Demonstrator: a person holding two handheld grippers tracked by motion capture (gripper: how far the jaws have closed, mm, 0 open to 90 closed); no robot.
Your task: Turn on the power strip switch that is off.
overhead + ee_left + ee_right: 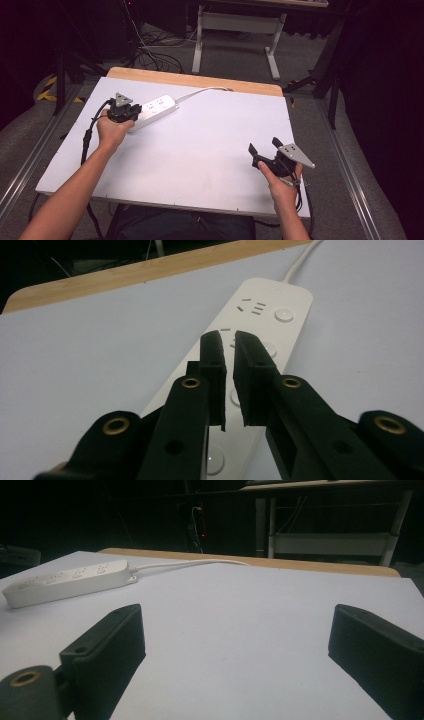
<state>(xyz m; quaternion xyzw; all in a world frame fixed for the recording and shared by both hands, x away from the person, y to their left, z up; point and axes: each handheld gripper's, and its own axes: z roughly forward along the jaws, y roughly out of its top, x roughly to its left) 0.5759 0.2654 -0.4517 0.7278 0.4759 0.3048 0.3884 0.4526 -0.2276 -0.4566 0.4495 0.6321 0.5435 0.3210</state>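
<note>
White table top (200, 150) in a dark lab, wood edge at the far side, other desks and cables on the floor behind

Power strip (152, 111) lies flat at about 10 o'clock on the table, long axis running toward 1-2 o'clock, its white cord (200, 92) trailing off to 1 o'clock near the wood edge

Left gripper (123, 113) is right over the strip's near end, jaws nearly together with a thin slit between them, nothing pinched; pads (214, 375) hover above the row of buttons

Right gripper (264, 148) parked at 4 o'clock, jaws spread wide, empty, well apart from the strip

Looks like the switch-pressing step. Next move probably needs the left tips lowered straight onto one button, strip may skid
</note>
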